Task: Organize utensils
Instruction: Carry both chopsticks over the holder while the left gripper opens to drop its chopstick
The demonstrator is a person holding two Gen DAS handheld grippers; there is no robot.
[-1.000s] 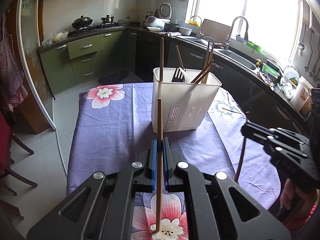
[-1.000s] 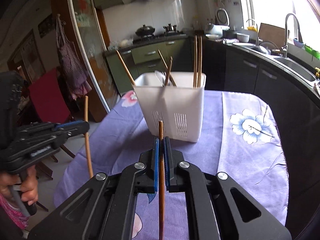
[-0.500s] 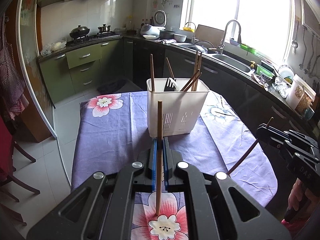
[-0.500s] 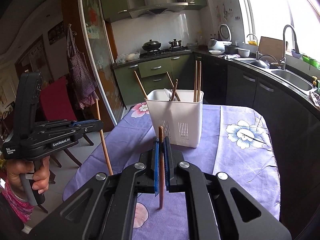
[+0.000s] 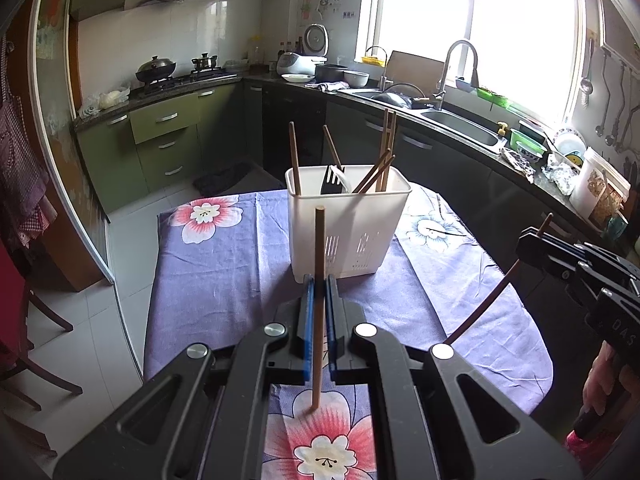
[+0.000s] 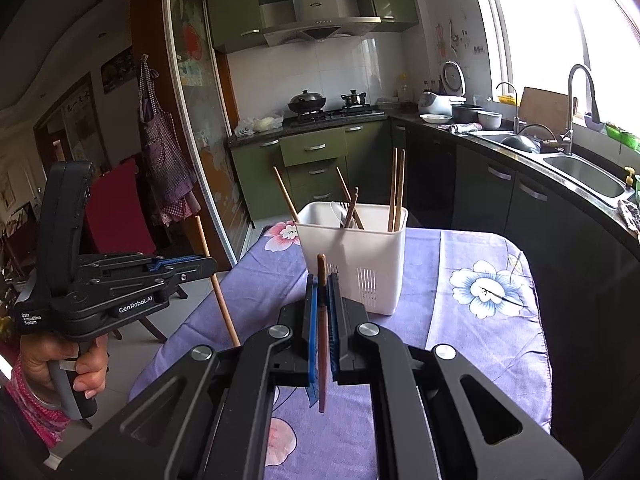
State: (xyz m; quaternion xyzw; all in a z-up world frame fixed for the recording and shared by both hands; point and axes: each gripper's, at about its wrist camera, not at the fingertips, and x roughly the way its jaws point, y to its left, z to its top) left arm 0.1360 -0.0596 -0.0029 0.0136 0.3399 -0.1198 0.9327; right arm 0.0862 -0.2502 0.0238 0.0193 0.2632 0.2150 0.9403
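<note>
A white slotted utensil holder [image 5: 347, 227] stands on the table with several wooden chopsticks and a black fork in it; it also shows in the right wrist view [image 6: 354, 258]. My left gripper [image 5: 319, 284] is shut on a light wooden chopstick [image 5: 318, 304], held upright, short of the holder. My right gripper [image 6: 321, 284] is shut on a darker chopstick [image 6: 322, 332], also upright. Each gripper shows in the other's view, the right one [image 5: 532, 245] at the right side, the left one [image 6: 200, 266] at the left side.
The table has a purple flowered cloth [image 5: 224, 264]. A dark kitchen counter with a sink [image 5: 460, 124] runs along the right. A red chair [image 6: 116, 208] stands left of the table. A stove with pots [image 5: 176, 72] is at the back.
Both grippers have pulled back and risen away from the holder, which looks smaller and farther. Each still grips its chopstick. The right gripper's chopstick has tilted.
</note>
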